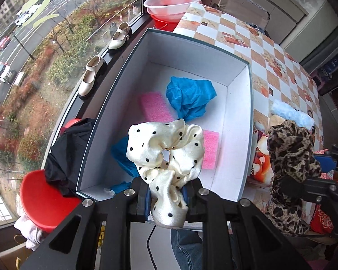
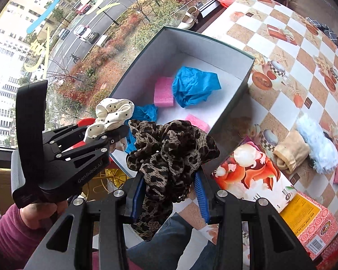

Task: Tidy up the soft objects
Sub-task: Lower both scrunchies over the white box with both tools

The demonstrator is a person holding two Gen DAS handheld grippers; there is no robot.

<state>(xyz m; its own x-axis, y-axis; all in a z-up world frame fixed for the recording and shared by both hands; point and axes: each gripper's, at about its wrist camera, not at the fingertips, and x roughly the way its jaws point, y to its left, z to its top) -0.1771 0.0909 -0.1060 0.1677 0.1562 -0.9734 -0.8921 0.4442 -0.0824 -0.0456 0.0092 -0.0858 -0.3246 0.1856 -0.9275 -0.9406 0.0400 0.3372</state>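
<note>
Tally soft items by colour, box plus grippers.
Blue crumpled cloths in the box: 2
Pink sponges: 2
White polka-dot scrunchie, left gripper: 1
Leopard scrunchie, right gripper: 1
Total: 6

Cream polka-dot scrunchie (image 1: 166,155): bunched, raised over near end of open box (image 1: 245,121) | Leopard-print scrunchie (image 2: 169,155): crumpled, raised beside box | Blue cloths (image 1: 189,97), pink sponges (image 1: 155,106): lying inside box
</note>
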